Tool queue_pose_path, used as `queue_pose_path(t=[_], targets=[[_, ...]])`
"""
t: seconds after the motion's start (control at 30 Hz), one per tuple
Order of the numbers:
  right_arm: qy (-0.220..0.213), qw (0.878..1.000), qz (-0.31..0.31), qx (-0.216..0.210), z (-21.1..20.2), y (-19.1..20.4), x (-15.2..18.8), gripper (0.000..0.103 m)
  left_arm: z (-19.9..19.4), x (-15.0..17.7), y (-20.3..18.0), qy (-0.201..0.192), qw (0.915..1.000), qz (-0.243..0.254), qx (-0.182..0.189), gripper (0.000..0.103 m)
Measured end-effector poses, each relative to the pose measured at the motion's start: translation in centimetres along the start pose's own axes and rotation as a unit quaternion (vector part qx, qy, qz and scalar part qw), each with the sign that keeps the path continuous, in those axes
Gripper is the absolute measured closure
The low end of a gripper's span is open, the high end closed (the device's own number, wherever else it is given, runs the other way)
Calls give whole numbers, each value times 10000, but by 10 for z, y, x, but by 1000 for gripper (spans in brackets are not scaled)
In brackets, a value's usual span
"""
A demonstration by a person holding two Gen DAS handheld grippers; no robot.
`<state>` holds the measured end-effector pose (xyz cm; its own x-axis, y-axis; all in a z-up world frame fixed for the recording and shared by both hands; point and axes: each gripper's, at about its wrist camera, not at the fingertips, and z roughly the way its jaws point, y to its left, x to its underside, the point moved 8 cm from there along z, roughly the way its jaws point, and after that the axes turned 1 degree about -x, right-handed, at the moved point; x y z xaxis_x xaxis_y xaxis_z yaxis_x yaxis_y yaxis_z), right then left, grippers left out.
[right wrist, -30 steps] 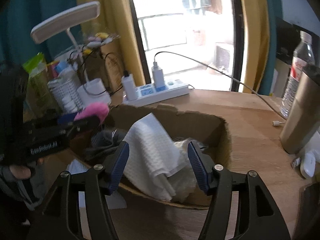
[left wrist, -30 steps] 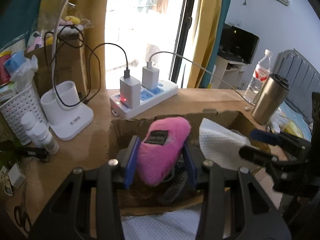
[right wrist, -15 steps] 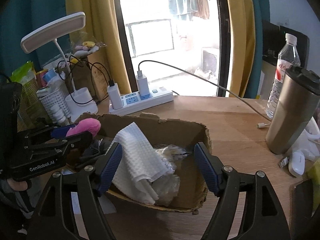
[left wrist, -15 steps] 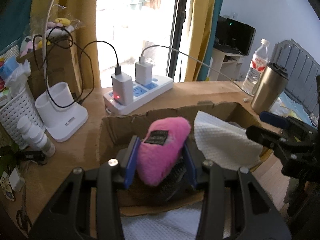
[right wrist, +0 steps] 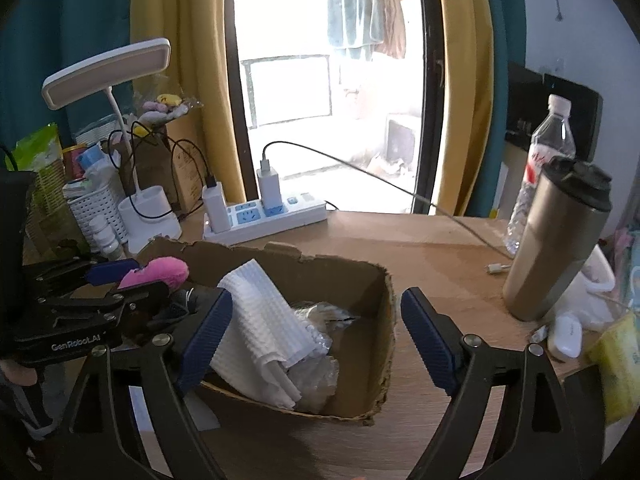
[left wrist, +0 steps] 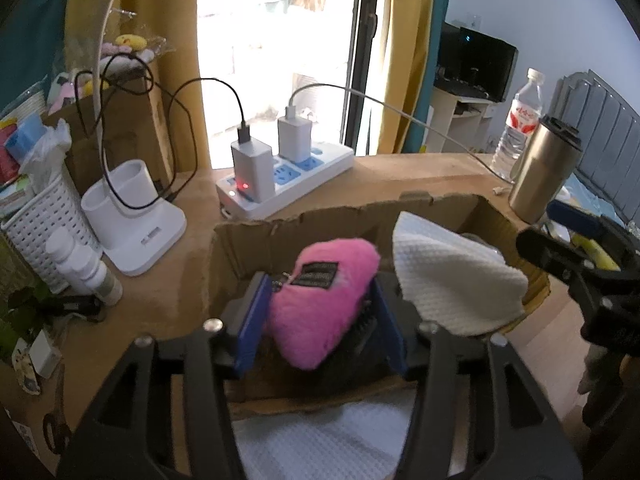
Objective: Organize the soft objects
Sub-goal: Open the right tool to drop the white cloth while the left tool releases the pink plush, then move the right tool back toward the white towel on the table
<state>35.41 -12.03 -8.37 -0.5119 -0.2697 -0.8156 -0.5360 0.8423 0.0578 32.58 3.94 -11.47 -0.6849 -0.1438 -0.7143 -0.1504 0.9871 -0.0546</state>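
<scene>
My left gripper (left wrist: pixel 320 320) is shut on a pink plush toy (left wrist: pixel 320 292) with a black label, held over the left end of an open cardboard box (left wrist: pixel 360 212). A white waffle cloth (left wrist: pixel 452 276) lies in the box to the right of the toy. In the right wrist view my right gripper (right wrist: pixel 316 336) is open and empty, just in front of the box (right wrist: pixel 360 272), with the cloth (right wrist: pixel 264 308) and crumpled clear plastic (right wrist: pixel 316 344) between its fingers. The left gripper (right wrist: pixel 120 284) with the toy (right wrist: pixel 160 272) shows at the left there.
A white power strip (left wrist: pixel 288 184) with chargers and cables sits behind the box. A lamp base (left wrist: pixel 136 216), white basket (left wrist: pixel 44 224) and small bottles (left wrist: pixel 84 268) stand at the left. A steel tumbler (right wrist: pixel 556 240) and water bottle (right wrist: pixel 544 160) stand at the right.
My right gripper has opened wider and drawn back from the box, letting go of the white cloth. My left gripper still holds the pink toy, shifted slightly over the box.
</scene>
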Motion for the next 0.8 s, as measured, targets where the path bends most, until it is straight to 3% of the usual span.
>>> queue_pose_path(t=[0.1, 0.3, 0.43, 0.8], targets=[[-64, 10000, -1, 43, -6, 0, -1, 14, -8, -1, 0, -80, 10000, 21, -42, 41], [-147, 9999, -33, 28, -17, 7, -3, 14, -24, -2, -1, -263, 9996, 53, -36, 40], [-186, 9998, -88, 19, -25, 15, -3, 14, -36, 0, -1, -372, 9993, 80, 10, 22], [-239, 9994, -233, -34, -43, 41, 0, 14, -63, 8, 8, -558, 9984, -4, 2, 21]])
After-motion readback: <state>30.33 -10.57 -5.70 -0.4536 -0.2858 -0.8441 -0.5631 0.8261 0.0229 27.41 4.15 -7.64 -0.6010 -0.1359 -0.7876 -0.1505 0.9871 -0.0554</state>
